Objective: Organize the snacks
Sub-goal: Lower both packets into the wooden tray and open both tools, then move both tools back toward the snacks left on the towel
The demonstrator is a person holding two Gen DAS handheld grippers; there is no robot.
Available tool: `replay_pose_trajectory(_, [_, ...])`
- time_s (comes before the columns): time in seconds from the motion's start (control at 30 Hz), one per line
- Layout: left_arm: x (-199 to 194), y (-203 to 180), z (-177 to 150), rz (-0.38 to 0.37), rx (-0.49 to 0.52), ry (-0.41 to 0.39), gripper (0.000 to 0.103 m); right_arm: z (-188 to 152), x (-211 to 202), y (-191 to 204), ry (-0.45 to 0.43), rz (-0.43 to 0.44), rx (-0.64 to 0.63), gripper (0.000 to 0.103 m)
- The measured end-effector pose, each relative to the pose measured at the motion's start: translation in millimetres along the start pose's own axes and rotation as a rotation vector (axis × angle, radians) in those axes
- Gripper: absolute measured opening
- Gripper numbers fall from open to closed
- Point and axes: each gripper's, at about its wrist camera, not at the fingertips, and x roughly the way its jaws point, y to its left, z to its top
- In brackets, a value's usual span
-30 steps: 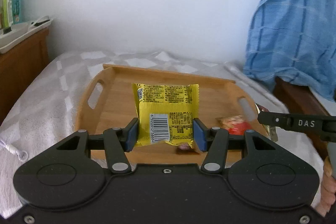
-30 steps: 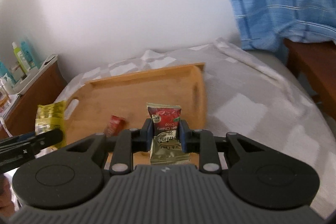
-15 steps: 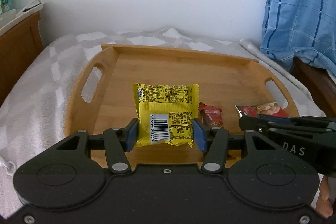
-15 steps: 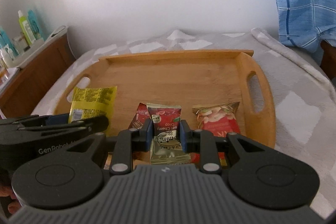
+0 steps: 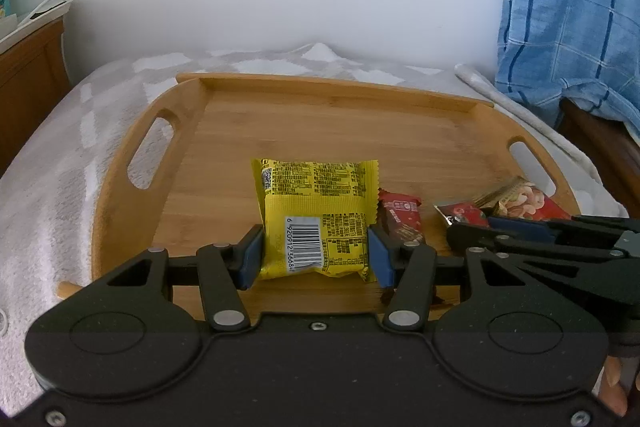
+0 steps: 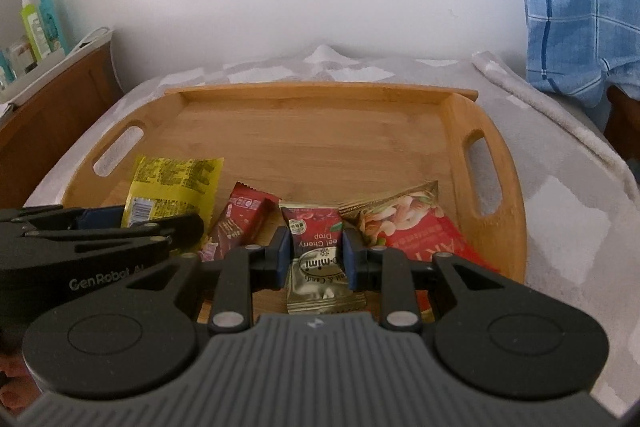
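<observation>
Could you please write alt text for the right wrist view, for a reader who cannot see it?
The right hand-held gripper is shut on a small cherry drop candy packet over a wooden tray on a bed. Also there: a red nut packet, a dark red bar, and a yellow packet in the left hand-held gripper.

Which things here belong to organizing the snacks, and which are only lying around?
Job:
- wooden tray
- yellow packet
- cherry drop sachet
- red bar
- nut packet

Lying about:
- blue checked cloth
- bottles
- grey blanket

Left claw [image 5: 315,253] and right claw [image 6: 316,259] each clamped, side by side.
</observation>
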Motion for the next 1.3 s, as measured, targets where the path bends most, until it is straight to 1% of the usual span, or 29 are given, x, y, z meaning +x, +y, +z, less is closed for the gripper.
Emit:
replay_pose_trajectory(0.07, [-1,0,1,-0.001,-0.006,0.009,0.053,0,0,0,-0.001,0.000,-0.002,0.035])
replay_pose_trajectory(0.1, [-2,-1,2,-0.003,-0.010,0.014,0.053,0,0,0,-0.003,0.002,-0.004,0.045])
replay_pose_trajectory(0.13, [-3,-1,3,0.001,-0.014,0.016,0.053,1,-1,1,-0.005,0.003,-0.006,0.048])
replay_pose_trajectory(0.23, [-9,1,4,0.010,-0.025,0.018,0.062,2,-7,2,-0.018,0.004,-0.014,0.049])
replay_pose_trajectory(0.27, [-12,2,4,0.006,-0.030,0.016,0.067,2,-11,1,-0.026,0.008,-0.016,0.055])
replay_pose_trajectory(0.3, [-15,4,4,-0.002,-0.037,0.013,0.072,3,-15,1,-0.033,0.012,-0.016,0.055])
replay_pose_trajectory(0.37, [-23,5,3,-0.011,-0.043,0.004,0.078,3,-26,-1,-0.049,0.019,-0.017,0.057])
replay_pose_trajectory(0.4, [-28,5,3,-0.011,-0.040,-0.004,0.082,3,-31,-2,-0.057,0.021,-0.018,0.063])
replay_pose_trajectory(0.47, [-39,3,0,-0.006,-0.022,-0.019,0.086,1,-44,-4,-0.076,0.028,-0.027,0.069])
replay_pose_trajectory(0.5, [-45,2,-2,-0.005,-0.010,-0.029,0.087,-1,-49,-5,-0.084,0.029,-0.031,0.072])
replay_pose_trajectory(0.6, [-64,-5,-10,-0.002,0.025,-0.053,0.090,-7,-68,-8,-0.105,0.032,-0.041,0.079])
replay_pose_trajectory(0.7, [-83,-11,-21,0.007,0.039,-0.076,0.092,-16,-86,-12,-0.126,0.039,-0.040,0.085])
replay_pose_trajectory(0.93, [-127,-21,-60,0.028,0.064,-0.134,0.095,-47,-123,-22,-0.164,0.046,-0.013,0.096])
replay_pose_trajectory(1.0, [-137,-22,-73,0.033,0.061,-0.142,0.096,-60,-132,-26,-0.175,0.049,0.004,0.103])
replay_pose_trajectory(1.2, [-156,-20,-111,0.046,0.026,-0.137,0.097,-96,-150,-27,-0.193,0.006,0.004,0.103])
replay_pose_trajectory(1.3, [-161,-18,-128,0.060,0.019,-0.140,0.097,-114,-154,-25,-0.205,-0.051,-0.021,0.103])
